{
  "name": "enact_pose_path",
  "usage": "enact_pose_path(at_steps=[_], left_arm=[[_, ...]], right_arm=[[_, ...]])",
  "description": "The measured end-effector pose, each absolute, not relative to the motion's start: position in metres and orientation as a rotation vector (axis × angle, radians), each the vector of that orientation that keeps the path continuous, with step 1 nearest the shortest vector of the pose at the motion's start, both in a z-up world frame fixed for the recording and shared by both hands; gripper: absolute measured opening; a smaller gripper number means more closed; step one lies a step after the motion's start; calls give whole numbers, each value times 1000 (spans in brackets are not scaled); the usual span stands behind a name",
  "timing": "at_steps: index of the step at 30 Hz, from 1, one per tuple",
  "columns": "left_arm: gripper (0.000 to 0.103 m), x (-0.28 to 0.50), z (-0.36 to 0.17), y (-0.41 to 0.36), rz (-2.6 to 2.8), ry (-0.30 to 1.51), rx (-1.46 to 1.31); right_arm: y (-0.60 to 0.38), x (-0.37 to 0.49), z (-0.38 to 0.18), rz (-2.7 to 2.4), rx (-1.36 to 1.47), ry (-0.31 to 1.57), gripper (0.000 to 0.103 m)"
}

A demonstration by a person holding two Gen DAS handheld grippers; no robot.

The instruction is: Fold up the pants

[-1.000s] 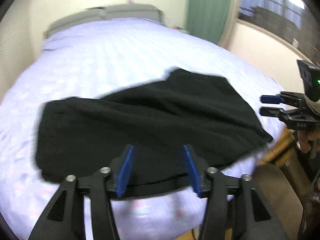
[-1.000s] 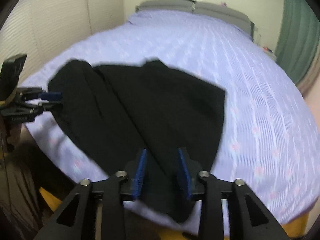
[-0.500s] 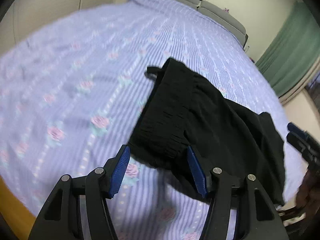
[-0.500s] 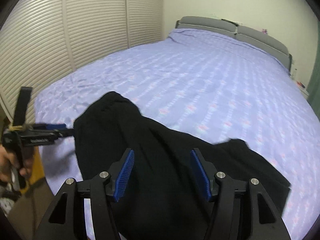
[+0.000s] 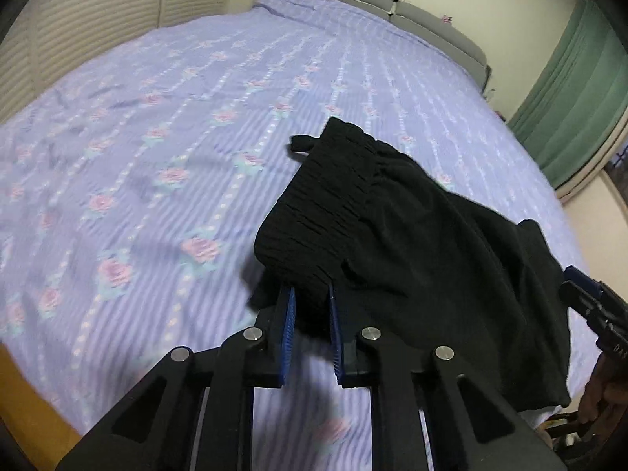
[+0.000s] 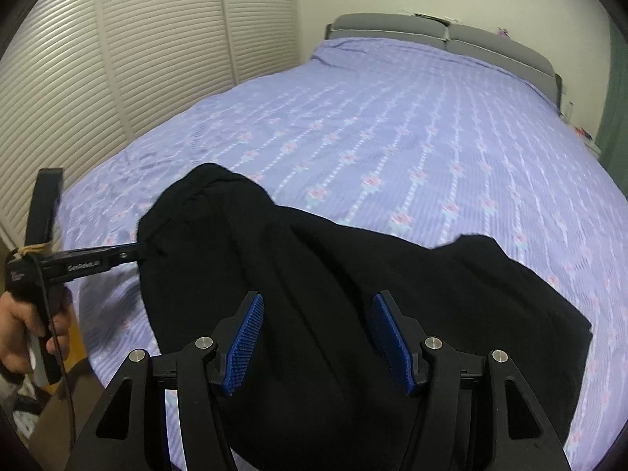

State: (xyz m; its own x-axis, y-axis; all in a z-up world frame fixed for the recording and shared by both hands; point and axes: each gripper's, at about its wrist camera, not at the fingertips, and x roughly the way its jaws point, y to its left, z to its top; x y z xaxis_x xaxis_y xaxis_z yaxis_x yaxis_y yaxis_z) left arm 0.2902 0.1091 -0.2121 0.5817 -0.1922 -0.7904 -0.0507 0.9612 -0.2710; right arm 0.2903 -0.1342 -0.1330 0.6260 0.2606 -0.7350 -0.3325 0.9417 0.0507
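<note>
Black pants (image 5: 412, 251) lie on the purple flowered bed, near its front edge; they also show in the right wrist view (image 6: 353, 294). My left gripper (image 5: 310, 306) is shut on the near corner of the elastic waistband, which bunches between the blue pads. It also shows at the left of the right wrist view (image 6: 137, 253), pinching the cloth edge. My right gripper (image 6: 318, 333) is open and empty, just above the middle of the pants. It also shows at the right edge of the left wrist view (image 5: 573, 282), by the leg end.
The bed (image 6: 392, 117) reaches back to a grey headboard (image 6: 443, 35). White slatted doors (image 6: 117, 59) stand on the left. A green curtain (image 5: 569, 90) hangs at the right. The wooden bed frame (image 5: 31, 392) shows at the front left.
My left gripper has moved in and closed on the waistband corner. My right gripper stays open and has shifted slightly over the pants.
</note>
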Motion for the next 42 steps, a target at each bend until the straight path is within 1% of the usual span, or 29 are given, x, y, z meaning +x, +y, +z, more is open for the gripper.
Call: enact_pose_path(at_steps=[4, 8, 11, 13, 17, 19, 20, 21, 22, 24, 30, 33, 35, 36, 37, 38, 39, 42], left_arm=[[17, 272, -215, 117, -42, 978, -286], [17, 270, -235, 116, -33, 1029, -274], [18, 269, -222, 116, -45, 1007, -269], [19, 265, -204, 115, -49, 975, -230], [23, 260, -170, 99, -37, 908, -116], [33, 264, -156, 86, -59, 884, -93], [35, 269, -151, 80, -71, 877, -91], [40, 274, -146, 70, -78, 870, -77], [42, 280, -144, 65, -79, 870, -65], [42, 294, -140, 48, -88, 865, -51], [42, 326, -137, 8, -102, 856, -113], [44, 340, -144, -7, -96, 857, -104], [45, 347, -148, -12, -91, 867, -114], [45, 350, -150, -13, -89, 872, -118], [45, 353, -153, -14, -84, 876, -120], [45, 354, -155, -15, -80, 878, -120], [45, 355, -157, -15, -78, 882, -120], [45, 359, -162, -16, -74, 886, -121]], right_arm=[[-137, 285, -133, 331, -101, 826, 59], [-132, 282, -138, 331, -134, 825, 59], [-130, 282, -143, 319, -154, 831, 59], [-137, 283, -142, 311, -136, 835, 59], [-160, 288, -135, 261, -126, 834, 59], [-177, 294, -129, 230, -126, 832, 60], [-186, 298, -127, 219, -123, 834, 60], [-195, 303, -125, 211, -121, 841, 61], [-206, 310, -122, 215, -119, 852, 65], [-222, 327, -118, 246, -117, 870, 68], [-253, 396, -124, 347, -140, 1001, 68], [-265, 432, -138, 428, -58, 1102, 67], [-269, 449, -151, 466, -3, 1175, 61], [-270, 458, -161, 474, 16, 1224, 54], [-271, 465, -170, 476, 34, 1270, 41], [-271, 469, -178, 485, 50, 1287, 30], [-270, 471, -182, 502, 61, 1294, 13], [-269, 472, -185, 535, 66, 1261, 5]])
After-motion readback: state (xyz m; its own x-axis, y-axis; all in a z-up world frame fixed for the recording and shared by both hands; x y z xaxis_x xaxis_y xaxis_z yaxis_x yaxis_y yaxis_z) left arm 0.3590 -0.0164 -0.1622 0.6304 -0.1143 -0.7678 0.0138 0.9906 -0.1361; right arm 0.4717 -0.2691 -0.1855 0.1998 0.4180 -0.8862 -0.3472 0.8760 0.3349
